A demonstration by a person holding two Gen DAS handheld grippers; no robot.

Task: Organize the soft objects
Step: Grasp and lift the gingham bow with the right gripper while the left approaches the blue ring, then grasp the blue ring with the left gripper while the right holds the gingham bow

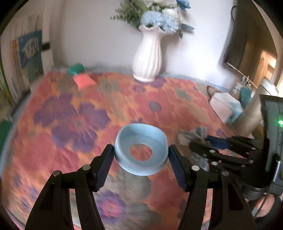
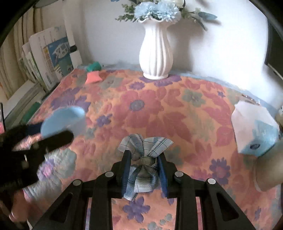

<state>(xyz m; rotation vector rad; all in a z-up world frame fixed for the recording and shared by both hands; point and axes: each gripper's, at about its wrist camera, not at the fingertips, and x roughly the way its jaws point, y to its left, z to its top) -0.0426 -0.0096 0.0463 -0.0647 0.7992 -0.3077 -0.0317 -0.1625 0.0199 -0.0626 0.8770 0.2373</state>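
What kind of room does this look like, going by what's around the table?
Probably a room in a home: a table under a floral cloth, a white vase of blue flowers against the wall, and stacked books to one side.

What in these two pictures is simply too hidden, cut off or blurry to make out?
- Left wrist view: the green and pink bundles at the table's far corner are smeared by motion blur.
- Left wrist view: the plaid cloth is partly hidden by the right gripper.
- Right wrist view: the blue ring is blurred and partly covered by the left gripper.
- Both views: the flowers are cropped by the top edge.
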